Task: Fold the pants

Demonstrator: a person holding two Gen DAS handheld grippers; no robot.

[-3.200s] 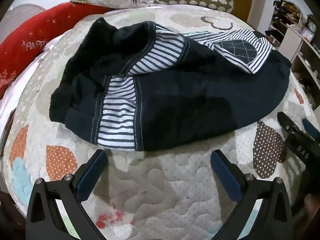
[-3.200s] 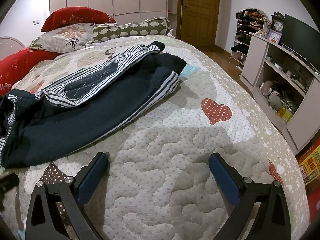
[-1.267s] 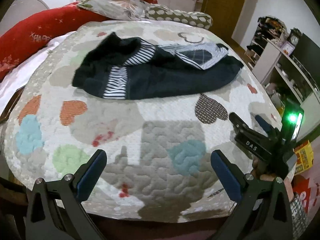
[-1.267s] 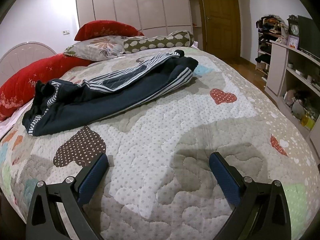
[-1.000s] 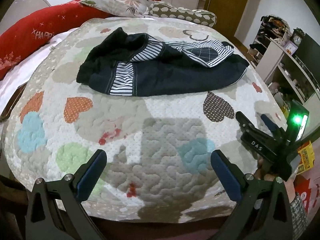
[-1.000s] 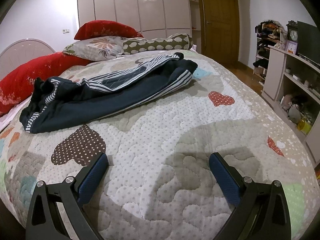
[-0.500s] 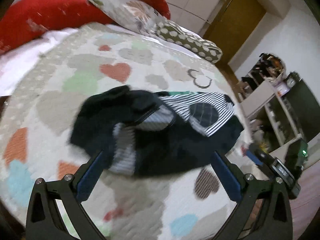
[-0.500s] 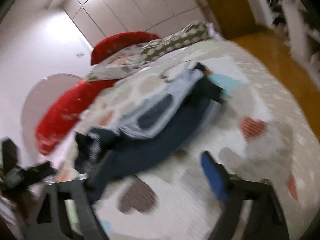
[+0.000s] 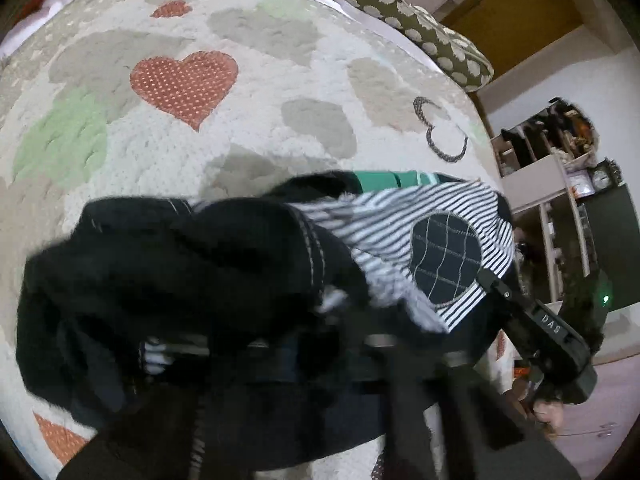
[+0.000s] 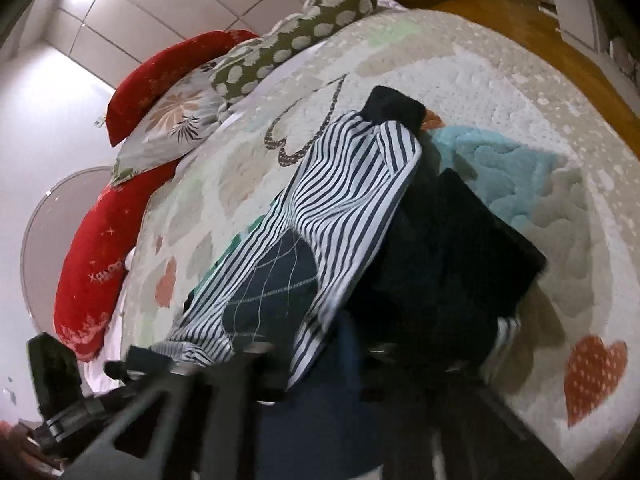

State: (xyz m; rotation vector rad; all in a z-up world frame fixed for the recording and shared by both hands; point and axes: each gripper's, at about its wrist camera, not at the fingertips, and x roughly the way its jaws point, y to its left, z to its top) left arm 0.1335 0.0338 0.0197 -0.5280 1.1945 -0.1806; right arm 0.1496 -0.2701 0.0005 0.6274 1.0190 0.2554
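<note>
Pants (image 9: 224, 280), dark with striped panels, lie crumpled mid-bed on a heart-patterned quilt (image 9: 256, 92), both grippers pressed low over them, fingers too blurred to tell clenched from released; likely the first grasp, which calls for pulling the fabric flat.

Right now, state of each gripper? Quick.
Left gripper: down in the pants; blurred, cannot tell if the jaws are shut.
Right gripper: also down at the pants; blurred, cannot tell.
</note>
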